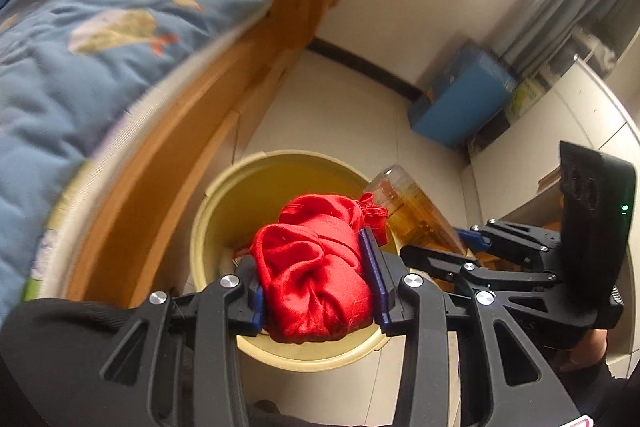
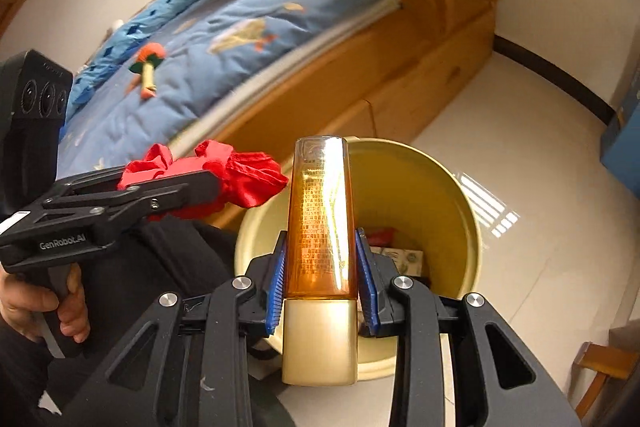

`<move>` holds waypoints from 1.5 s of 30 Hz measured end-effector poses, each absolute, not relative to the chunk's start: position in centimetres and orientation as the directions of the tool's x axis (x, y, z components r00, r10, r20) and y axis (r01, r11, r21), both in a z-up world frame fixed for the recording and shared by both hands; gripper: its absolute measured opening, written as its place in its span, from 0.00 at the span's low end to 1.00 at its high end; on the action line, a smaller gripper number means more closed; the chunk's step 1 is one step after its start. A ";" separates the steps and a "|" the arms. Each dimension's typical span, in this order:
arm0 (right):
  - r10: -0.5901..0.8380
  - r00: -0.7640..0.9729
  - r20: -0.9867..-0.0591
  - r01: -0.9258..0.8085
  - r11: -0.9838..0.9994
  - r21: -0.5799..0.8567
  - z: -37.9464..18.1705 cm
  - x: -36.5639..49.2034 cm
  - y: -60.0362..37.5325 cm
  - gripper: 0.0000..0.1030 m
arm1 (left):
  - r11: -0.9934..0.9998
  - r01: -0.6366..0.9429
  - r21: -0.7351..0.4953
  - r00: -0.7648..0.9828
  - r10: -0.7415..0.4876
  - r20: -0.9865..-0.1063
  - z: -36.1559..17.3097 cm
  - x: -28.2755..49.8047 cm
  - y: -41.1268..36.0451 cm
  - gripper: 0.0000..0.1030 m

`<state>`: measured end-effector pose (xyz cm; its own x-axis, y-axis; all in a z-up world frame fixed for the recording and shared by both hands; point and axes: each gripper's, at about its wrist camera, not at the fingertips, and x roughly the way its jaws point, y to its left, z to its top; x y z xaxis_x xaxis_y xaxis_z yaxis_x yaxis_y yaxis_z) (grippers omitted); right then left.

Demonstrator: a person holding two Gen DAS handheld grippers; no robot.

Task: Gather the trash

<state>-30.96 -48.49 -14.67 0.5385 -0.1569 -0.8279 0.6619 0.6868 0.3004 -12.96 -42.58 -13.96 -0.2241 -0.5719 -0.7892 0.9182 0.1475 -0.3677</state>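
Note:
My left gripper [image 1: 318, 291] is shut on a crumpled red cloth [image 1: 316, 267], held over the mouth of a pale yellow bin [image 1: 208, 223] on the floor. My right gripper [image 2: 320, 291] is shut on an amber bottle [image 2: 322, 219] with a cream cap at its near end, also above the bin [image 2: 460, 195]. In the left wrist view the amber bottle [image 1: 412, 207] and the right gripper [image 1: 464, 247] hover over the bin's right rim. The right wrist view has the left gripper [image 2: 200, 187] with the red cloth [image 2: 244, 179] at the bin's left. Some paper and red scraps lie inside the bin.
A wooden bed [image 2: 360, 83] with a blue quilt [image 1: 100, 39] stands close beside the bin. A small orange and green toy [image 2: 150, 67] lies on the quilt. A blue box [image 1: 460, 99] sits by the wall under a curtain. A wooden chair [image 2: 600, 363] stands at the right.

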 end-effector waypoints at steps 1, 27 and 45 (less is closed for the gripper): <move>-0.156 0.537 -0.829 0.666 0.682 0.303 -14.9 -31.3 -48.7 0.30 | 0.149 0.917 -0.370 -0.228 -0.564 -0.793 -14.4 -13.0 -42.6 0.38; -0.141 0.549 -0.824 0.654 0.687 0.318 -15.9 -32.4 -49.8 0.54 | 0.215 0.939 -0.267 -0.122 -0.519 -0.846 -15.3 -13.2 -43.2 0.83; -0.376 0.658 -0.652 0.629 0.751 0.202 -7.6 -28.5 -45.2 0.63 | 0.390 0.914 -0.114 0.232 -0.731 -0.642 -5.1 -12.0 -35.1 0.94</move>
<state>-28.49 -45.20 -7.59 0.6580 -0.3762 -0.6523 0.6292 0.7505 0.2019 -12.05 -35.06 -5.10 0.2319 -0.7312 -0.6415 0.9138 0.3897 -0.1139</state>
